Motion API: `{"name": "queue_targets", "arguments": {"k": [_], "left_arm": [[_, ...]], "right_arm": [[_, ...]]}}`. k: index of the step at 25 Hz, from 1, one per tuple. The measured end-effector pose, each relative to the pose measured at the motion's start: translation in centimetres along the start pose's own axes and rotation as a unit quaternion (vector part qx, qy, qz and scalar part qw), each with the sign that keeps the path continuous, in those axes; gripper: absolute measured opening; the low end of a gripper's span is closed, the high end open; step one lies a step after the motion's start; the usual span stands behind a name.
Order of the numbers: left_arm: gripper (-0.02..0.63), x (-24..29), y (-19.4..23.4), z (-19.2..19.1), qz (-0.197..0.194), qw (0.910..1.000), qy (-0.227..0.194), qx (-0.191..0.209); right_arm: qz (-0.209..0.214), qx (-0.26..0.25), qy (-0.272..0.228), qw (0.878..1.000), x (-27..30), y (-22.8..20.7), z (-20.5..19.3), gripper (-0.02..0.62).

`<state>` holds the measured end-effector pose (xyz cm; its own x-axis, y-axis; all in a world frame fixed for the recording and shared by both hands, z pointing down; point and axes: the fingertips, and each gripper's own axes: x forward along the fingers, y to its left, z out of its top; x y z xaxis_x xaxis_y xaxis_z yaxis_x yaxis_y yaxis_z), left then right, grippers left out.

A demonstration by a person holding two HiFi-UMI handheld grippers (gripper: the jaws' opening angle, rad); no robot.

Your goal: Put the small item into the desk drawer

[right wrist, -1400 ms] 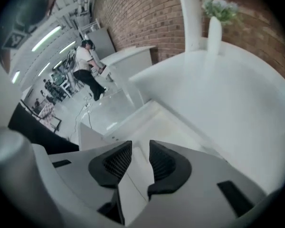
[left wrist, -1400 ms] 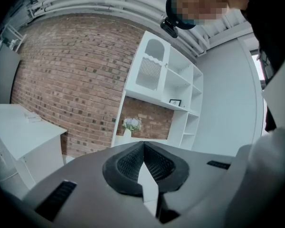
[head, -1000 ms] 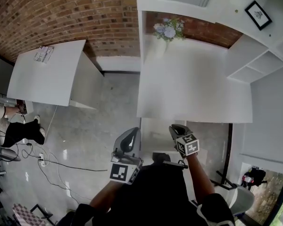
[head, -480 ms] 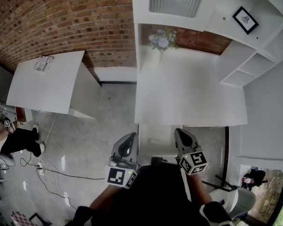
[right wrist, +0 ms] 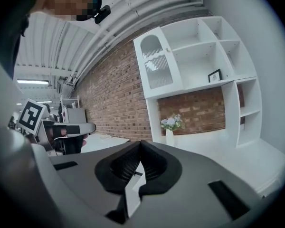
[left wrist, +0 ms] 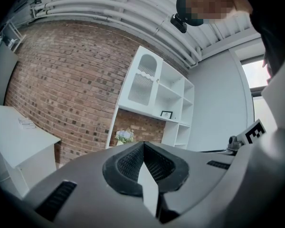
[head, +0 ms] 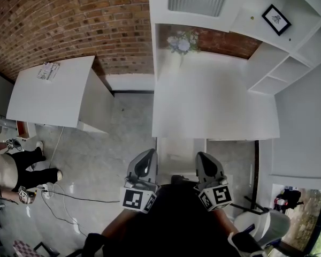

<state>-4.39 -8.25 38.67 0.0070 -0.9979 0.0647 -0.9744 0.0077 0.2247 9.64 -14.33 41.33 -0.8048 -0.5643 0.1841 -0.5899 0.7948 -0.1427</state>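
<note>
Both grippers hang side by side at the bottom of the head view, in front of the white desk (head: 214, 106). My left gripper (head: 146, 158) is shut, its dark pads meeting with nothing between them (left wrist: 143, 145). The right gripper (head: 204, 158) is shut and empty as well (right wrist: 140, 145). Just beyond the fingertips, under the desk's near edge, lies a pale drawer panel (head: 181, 153); I cannot tell whether it stands open. No small item shows in any view.
A vase of flowers (head: 181, 44) stands at the desk's far end against the brick wall. White shelving (head: 289, 52) with a framed picture (head: 274, 18) is on the right. A second white table (head: 53, 90), a person (head: 10, 167) and floor cables (head: 59, 189) are on the left.
My right gripper has risen from low by the drawer panel and drawn back level with the left one. The left gripper has hardly moved. A person has come further into view at the left.
</note>
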Motion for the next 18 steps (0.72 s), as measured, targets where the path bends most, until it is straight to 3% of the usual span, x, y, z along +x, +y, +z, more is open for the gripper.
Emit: {"name": "queue_targets", "arguments": {"k": [18], "left_arm": [[0.023, -0.57, -0.07, -0.30, 0.003, 1.0000, 0.005, 0.001]], "right_arm": [[0.008, -0.010, -0.003, 1.000, 0.03, 0.39, -0.28, 0.014]]}}
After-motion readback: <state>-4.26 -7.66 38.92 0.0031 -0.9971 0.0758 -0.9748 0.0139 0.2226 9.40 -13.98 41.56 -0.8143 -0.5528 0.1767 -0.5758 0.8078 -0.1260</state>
